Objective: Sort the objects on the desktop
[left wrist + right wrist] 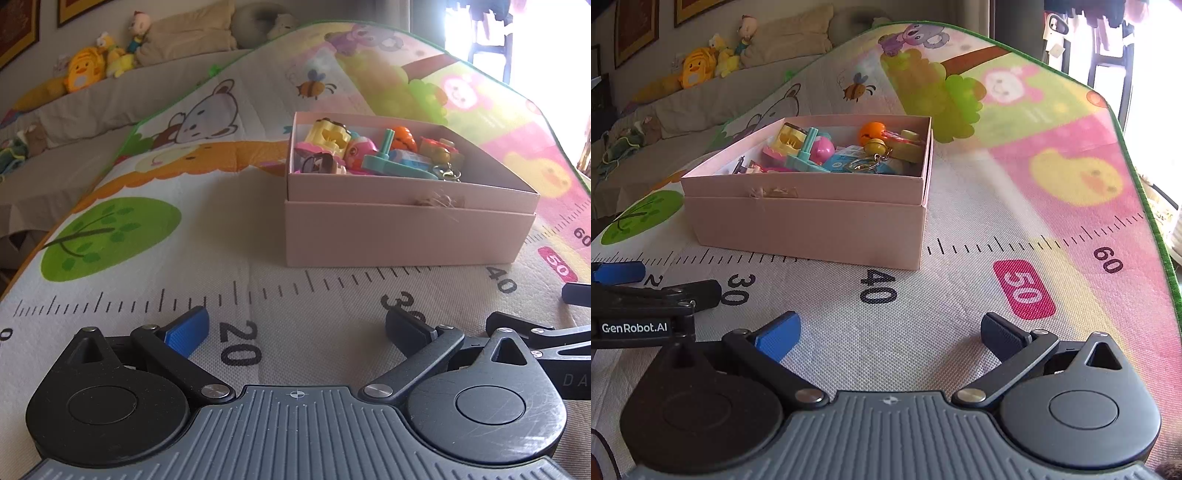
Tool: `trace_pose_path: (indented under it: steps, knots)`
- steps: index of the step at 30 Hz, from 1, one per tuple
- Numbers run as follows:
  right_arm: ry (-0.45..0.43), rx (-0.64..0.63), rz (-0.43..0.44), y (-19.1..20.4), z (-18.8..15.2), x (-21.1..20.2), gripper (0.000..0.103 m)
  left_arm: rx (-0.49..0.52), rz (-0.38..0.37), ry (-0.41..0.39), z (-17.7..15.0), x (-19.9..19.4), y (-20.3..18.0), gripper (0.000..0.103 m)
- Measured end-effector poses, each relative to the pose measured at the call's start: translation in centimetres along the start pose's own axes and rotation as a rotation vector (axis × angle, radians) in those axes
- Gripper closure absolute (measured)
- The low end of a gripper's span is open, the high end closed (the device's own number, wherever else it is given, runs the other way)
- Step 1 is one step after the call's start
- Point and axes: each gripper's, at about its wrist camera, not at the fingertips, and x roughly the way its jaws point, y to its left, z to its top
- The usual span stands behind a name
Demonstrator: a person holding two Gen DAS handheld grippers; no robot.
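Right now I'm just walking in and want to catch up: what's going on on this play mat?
Nothing is being handled. The left tongs and right tongs both sit open and empty, low over the play mat, side by side. Ahead of them the pink box already holds the small toys, with a keyring among them.

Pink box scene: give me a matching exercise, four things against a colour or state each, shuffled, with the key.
Things:
1. pink box
2. round toy
3. left gripper
4. spinning-top toy

Colour or state:
A. teal
B. open, holding nothing
C. orange
D. sitting on the play mat, toys inside

Pairs: 1-D, 2-C, 3-B, 4-A
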Motion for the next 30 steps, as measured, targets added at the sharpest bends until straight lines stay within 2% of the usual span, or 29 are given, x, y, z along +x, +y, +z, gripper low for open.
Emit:
trace_pose_path:
  steps: [14,30]
  knots:
    - [0.0,0.072,-0.084,1.1,-0.4,-0.5,0.0,0.071,-0.09,0.0,-0.2,0.6,0.5,0.0]
    - [0.0,0.055,-0.06,1.7,0.3,0.2,0.0,0.052,-0.064,0.0,-0.4,0.4,0.5,0.0]
